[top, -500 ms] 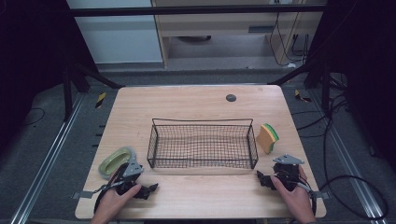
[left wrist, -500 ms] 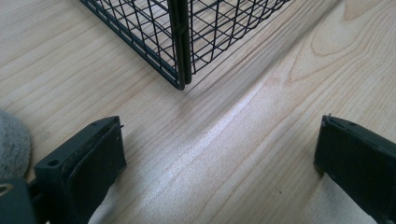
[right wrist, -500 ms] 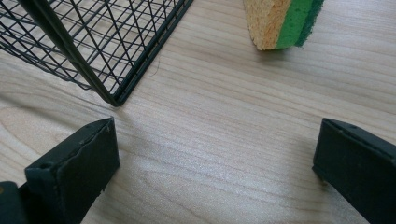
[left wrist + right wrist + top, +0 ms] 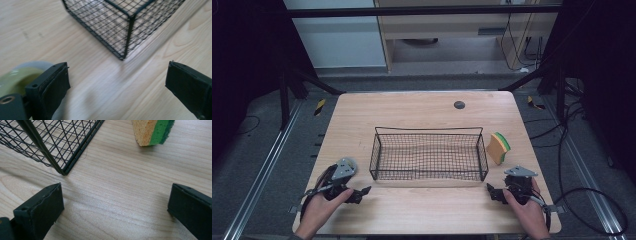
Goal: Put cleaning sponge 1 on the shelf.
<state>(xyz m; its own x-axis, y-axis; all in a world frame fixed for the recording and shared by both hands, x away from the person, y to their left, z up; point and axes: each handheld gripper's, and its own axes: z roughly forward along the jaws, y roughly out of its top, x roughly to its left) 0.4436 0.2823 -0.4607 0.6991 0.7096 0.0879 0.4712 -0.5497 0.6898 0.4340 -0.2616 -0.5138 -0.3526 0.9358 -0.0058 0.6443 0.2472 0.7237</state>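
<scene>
No brand, label or writing is showing anywhere that can be read. The left gripper [image 4: 362,192] is sitting low at the near left of the tabletop [image 4: 412,110], its fingers [image 4: 53,83] standing wide apart with nothing between them but bare wood. Just behind its left finger, a pale green roll of tape [image 4: 15,76] is lying flat on the tabletop, partly hidden by that finger; in the high view the gripper's grey plate is covering it. The right gripper [image 4: 493,192] is resting at the near right, fingers [image 4: 42,207] likewise spread wide and holding nothing. Ahead of it, a yellow and green sponge [image 4: 499,147] is standing on edge, just beside the right end of the black wire basket [image 4: 429,172]. The basket is sitting mid-tabletop between the two grippers, its near corners facing each one. A small dark disc [image 4: 459,104] is lying at the far edge of the tabletop, well apart from everything. Cables [image 4: 587,195] are trailing over the grey floor to the right.
</scene>
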